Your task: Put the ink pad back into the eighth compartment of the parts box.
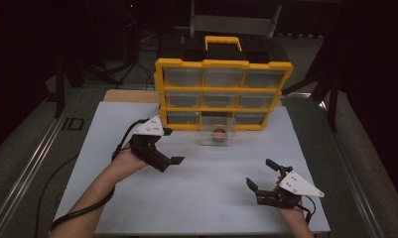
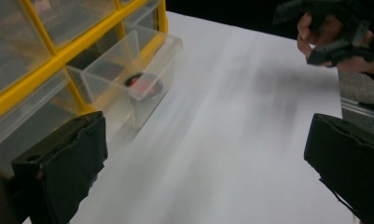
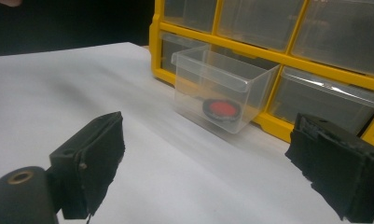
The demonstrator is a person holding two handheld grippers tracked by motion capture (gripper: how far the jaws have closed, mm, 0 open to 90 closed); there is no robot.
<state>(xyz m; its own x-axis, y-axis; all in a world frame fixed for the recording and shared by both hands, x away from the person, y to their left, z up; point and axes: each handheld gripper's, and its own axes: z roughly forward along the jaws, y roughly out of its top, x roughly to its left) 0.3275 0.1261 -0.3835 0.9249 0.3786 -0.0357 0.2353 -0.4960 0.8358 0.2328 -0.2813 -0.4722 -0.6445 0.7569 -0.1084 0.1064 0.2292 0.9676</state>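
A yellow organiser cabinet (image 1: 222, 92) with clear drawers stands at the back of the white table. Its bottom middle drawer (image 1: 217, 133) is pulled out and holds a round black disc with a red centre (image 1: 219, 134). That drawer (image 3: 219, 91) and disc (image 3: 221, 110) also show in the right gripper view, and the drawer (image 2: 128, 79) with the disc (image 2: 142, 86) in the left gripper view. My left gripper (image 1: 170, 145) stands open left of the drawer, nothing between its jaws. My right gripper (image 1: 262, 174) is open near the front right, empty.
The white table top (image 1: 201, 193) spreads between the grippers and the cabinet. A metal rail (image 1: 33, 163) runs along the left of the table. A dark stand (image 1: 330, 94) rises at the back right. The cabinet's yellow handle (image 1: 223, 40) sticks up on top.
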